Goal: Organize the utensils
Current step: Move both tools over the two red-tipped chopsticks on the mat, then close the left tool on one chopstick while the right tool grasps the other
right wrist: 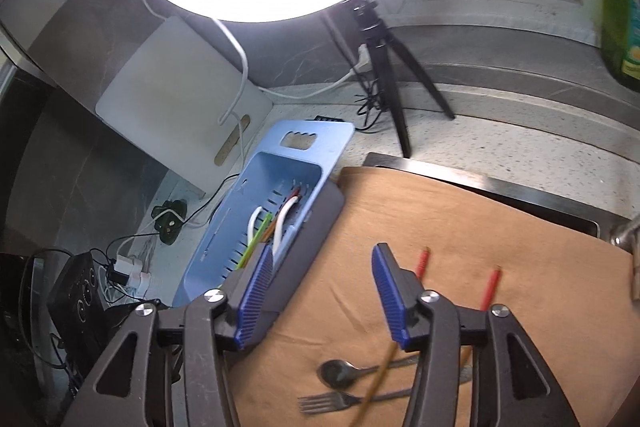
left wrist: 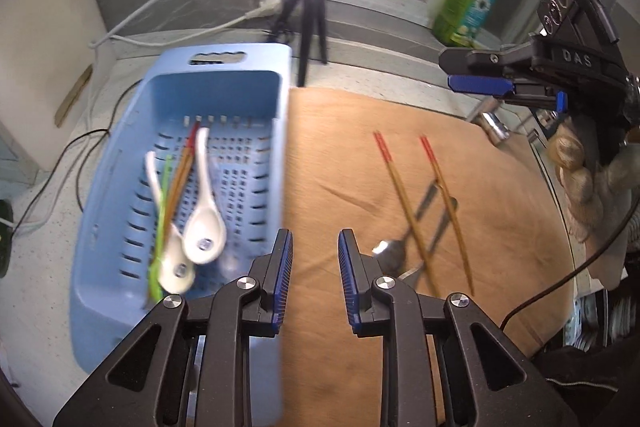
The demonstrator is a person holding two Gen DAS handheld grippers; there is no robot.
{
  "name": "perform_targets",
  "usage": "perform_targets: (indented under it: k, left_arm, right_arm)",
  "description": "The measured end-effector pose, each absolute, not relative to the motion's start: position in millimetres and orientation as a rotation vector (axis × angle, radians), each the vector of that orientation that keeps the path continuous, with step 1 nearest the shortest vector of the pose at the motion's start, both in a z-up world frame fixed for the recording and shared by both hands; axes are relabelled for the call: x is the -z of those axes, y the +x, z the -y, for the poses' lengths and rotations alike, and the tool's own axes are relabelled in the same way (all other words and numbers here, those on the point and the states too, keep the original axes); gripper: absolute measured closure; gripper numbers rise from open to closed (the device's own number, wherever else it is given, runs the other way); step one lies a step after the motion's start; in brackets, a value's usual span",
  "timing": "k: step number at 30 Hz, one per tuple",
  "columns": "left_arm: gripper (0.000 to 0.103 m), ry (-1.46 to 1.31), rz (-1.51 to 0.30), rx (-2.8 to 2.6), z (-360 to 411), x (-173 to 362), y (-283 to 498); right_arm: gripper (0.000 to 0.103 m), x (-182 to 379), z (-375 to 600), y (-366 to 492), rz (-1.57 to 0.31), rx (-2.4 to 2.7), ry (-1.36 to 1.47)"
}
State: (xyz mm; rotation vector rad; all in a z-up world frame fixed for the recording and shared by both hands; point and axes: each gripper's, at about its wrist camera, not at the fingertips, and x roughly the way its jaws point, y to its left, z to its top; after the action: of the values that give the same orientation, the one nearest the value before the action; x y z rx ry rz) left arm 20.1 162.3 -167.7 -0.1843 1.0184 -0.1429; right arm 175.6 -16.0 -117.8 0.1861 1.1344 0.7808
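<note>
Spreading under both my tools is the tan cloth point(left wrist: 460, 155) on the table. The blue basket point(left wrist: 120, 211) sits ahead-left of my left tool point(left wrist: 315, 269), holding two white spoons point(left wrist: 202, 223) and some chopsticks. Two red-tipped chopsticks point(left wrist: 412, 203) cross a metal spoon point(right wrist: 340, 373) and fork point(right wrist: 328, 403) below my right tool point(right wrist: 320, 297). Both tools stand apart, gripping nothing.

A home kitchen: speckled countertop point(right wrist: 500, 139), dish-soap bottle point(left wrist: 468, 3), cutting board point(right wrist: 168, 87).
</note>
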Motion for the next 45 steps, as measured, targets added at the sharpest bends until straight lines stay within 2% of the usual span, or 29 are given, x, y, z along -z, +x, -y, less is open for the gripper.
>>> perform_targets:
  k: [13, 24, 29, 31, 45]
  left_arm:
    - [0.081, -0.179, -1.042, 0.24, -89, 180, 18]
    - [0.081, -0.185, -1.117, 0.284, -59, 204, 48]
    - [0.081, -0.193, -1.166, 0.274, -56, 218, 69]
    - [0.081, -0.182, -1.18, 0.27, -54, 222, 74]
    - [0.081, -0.131, -1.234, 0.264, -47, 241, 99]
  right_arm:
    - [0.052, 137, 86, 168, -1.17, -0.681, 0.121]
    - [0.052, 184, 102, 161, -1.291, -0.613, 0.093]
    - [0.06, 207, 101, 165, -1.356, -0.589, 0.124]
    - [0.067, 213, 99, 166, -1.377, -0.589, 0.138]
    - [0.08, 234, 83, 168, -1.428, -0.574, 0.091]
